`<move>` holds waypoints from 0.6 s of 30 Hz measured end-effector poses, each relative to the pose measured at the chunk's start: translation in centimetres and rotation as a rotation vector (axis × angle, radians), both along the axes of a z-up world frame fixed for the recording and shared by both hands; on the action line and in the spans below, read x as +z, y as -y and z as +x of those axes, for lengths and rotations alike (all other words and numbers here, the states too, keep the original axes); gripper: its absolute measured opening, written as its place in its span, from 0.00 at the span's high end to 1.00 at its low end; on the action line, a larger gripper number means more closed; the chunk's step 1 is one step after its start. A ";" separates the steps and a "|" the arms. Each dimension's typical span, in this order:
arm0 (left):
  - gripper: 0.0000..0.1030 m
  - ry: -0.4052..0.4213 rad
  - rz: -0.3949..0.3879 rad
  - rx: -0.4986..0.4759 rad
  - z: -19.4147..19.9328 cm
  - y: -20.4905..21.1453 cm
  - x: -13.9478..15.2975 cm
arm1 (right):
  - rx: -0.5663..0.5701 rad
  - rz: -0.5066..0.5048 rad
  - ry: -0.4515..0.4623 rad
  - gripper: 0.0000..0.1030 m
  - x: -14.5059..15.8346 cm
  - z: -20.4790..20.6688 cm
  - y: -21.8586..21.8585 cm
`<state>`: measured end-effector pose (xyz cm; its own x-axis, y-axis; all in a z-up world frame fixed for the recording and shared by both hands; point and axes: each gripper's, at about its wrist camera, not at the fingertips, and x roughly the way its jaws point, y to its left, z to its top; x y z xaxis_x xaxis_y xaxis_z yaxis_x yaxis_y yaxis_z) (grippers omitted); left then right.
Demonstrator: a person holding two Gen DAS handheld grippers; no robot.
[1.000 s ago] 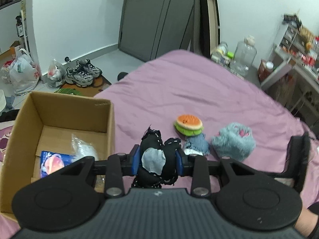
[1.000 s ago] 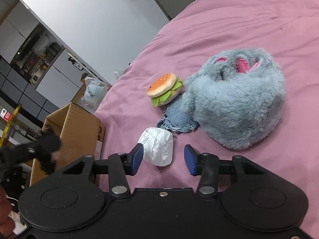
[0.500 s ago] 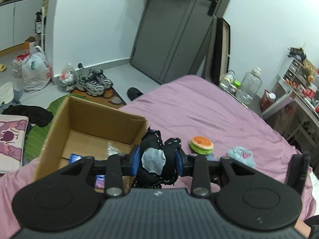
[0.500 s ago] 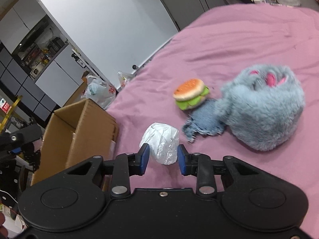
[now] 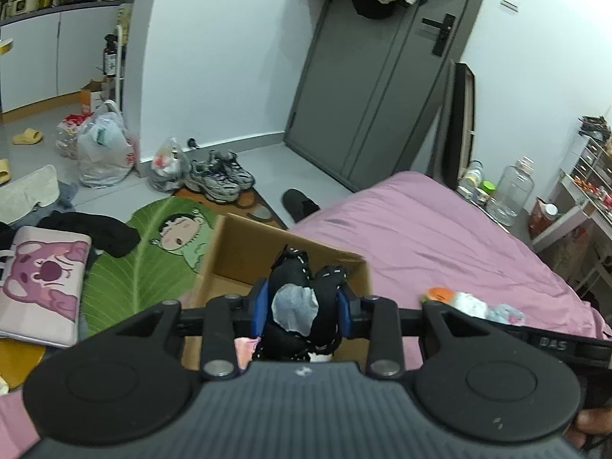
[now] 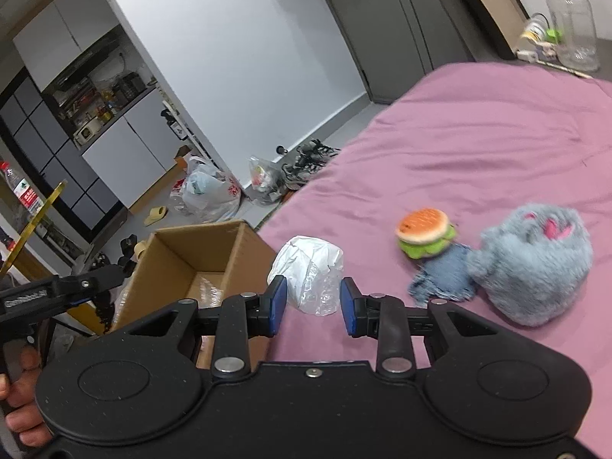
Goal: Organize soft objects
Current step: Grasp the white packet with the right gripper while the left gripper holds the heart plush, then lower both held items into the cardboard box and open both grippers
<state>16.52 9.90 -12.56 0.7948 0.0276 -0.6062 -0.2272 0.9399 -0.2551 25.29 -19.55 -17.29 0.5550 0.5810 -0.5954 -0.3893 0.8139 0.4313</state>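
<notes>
My left gripper (image 5: 302, 308) is shut on a black soft toy (image 5: 306, 306) with white stitching and a grey patch, held above the open cardboard box (image 5: 237, 244). My right gripper (image 6: 311, 306) is shut on a white plastic-wrapped bundle (image 6: 310, 271), lifted above the pink bed (image 6: 478, 145) next to the box (image 6: 183, 252). A burger plush (image 6: 424, 231), a blue denim piece (image 6: 443, 279) and a fluffy blue-grey plush (image 6: 531, 264) lie on the bed to the right. The left gripper shows at the left edge of the right wrist view (image 6: 76, 287).
The box stands at the bed's left edge. On the floor lie a green leaf mat (image 5: 153, 252), a pink bag (image 5: 42, 283), shoes (image 5: 218, 176) and plastic bags (image 5: 103, 149). A grey door (image 5: 375, 88) is behind. Bottles (image 5: 512, 191) and shelves stand at the right.
My left gripper rose and swung left with the black toy to above the box. My right gripper closed on the white bundle and lifted it toward the box.
</notes>
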 end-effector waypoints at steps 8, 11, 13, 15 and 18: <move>0.66 -0.005 0.019 0.007 1.0 -2.6 0.0 | 0.038 -0.008 0.023 0.71 1.5 0.1 -3.5; 0.66 -0.008 0.012 -0.002 1.6 -3.2 -0.2 | 0.051 -0.014 0.028 0.71 1.9 0.2 -4.6; 0.66 -0.014 0.004 -0.007 2.3 -3.5 -0.6 | 0.060 -0.018 0.032 0.71 2.1 0.3 -5.3; 0.66 -0.021 -0.006 -0.006 2.8 -3.8 -1.0 | 0.069 -0.021 0.037 0.70 2.4 0.4 -6.0; 0.66 -0.030 -0.014 0.007 4.1 -4.1 -1.5 | 0.078 -0.025 0.041 0.70 2.7 0.5 -7.1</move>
<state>20.63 14.04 -14.04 0.7760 0.0244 -0.6303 -0.2414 0.9347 -0.2609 25.80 -12.46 -14.57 0.5329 0.6084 -0.5882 -0.4688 0.7909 0.3933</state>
